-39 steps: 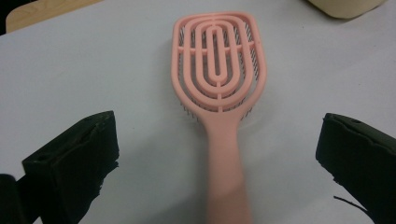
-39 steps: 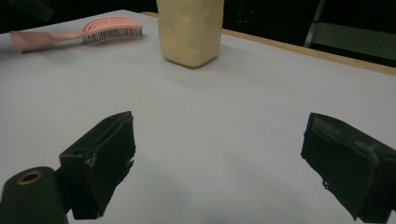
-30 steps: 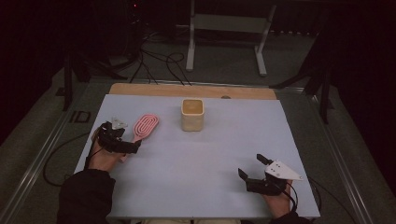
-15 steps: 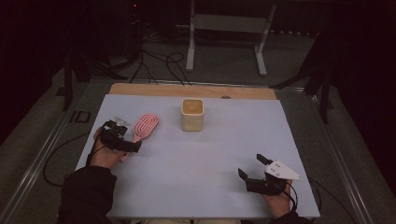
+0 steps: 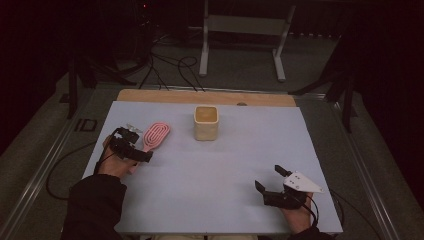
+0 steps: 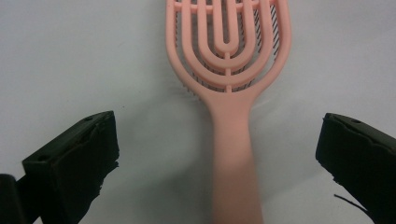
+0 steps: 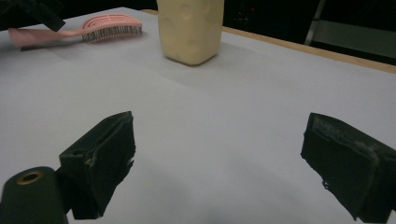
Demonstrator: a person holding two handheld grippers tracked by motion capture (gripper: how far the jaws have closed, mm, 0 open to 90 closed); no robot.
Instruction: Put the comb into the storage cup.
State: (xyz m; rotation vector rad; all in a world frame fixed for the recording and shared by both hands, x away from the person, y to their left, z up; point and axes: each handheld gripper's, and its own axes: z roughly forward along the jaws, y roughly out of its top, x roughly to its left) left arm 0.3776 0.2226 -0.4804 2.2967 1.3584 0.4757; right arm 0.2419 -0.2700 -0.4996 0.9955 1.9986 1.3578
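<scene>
Jaws of left gripper (image 6: 219, 158) spread wide astride the pink hairbrush (image 6: 229, 79) handle, untouching.

No legible text, label, brand, number or sign was present on any surface in the high view, the left gripper view or the right gripper view.

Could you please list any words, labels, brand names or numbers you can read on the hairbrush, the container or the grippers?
None can be read.
Pink hairbrush: plain, no lettering.
Cream container: no label on the sides that show.
Left gripper and right gripper: bare black jaws, no markings.
</scene>
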